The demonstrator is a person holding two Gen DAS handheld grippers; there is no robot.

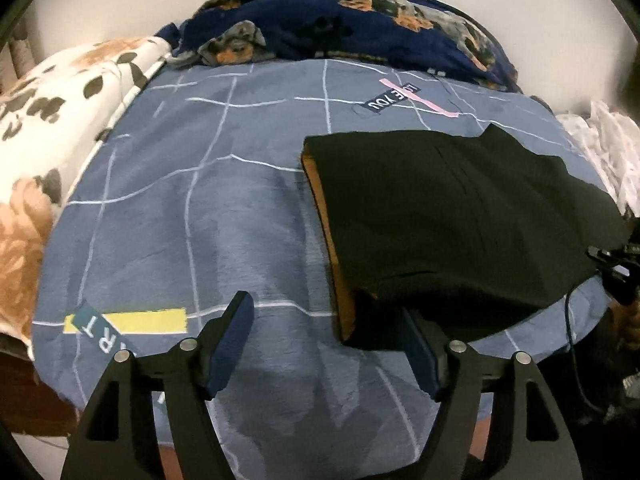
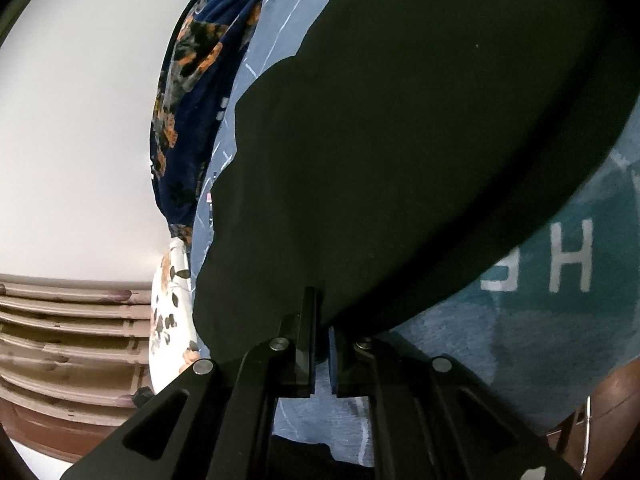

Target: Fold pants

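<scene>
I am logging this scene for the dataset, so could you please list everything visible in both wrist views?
pants: one, black with an orange inner edge, folded on the right part of the bed cover.
bed cover: one, grey-blue with a white grid and printed labels, spread under the pants.
dog-print blanket: one, navy with orange and grey, bunched at the far edge.
floral blanket: one, white with peach and grey, at the left side.
white cloth: one, at the far right edge.
wall: white, behind the bed.
left gripper: one, black; jaws wide apart beside the pants' near corner.
right gripper: one, black; jaws closed on the pants' edge.
</scene>
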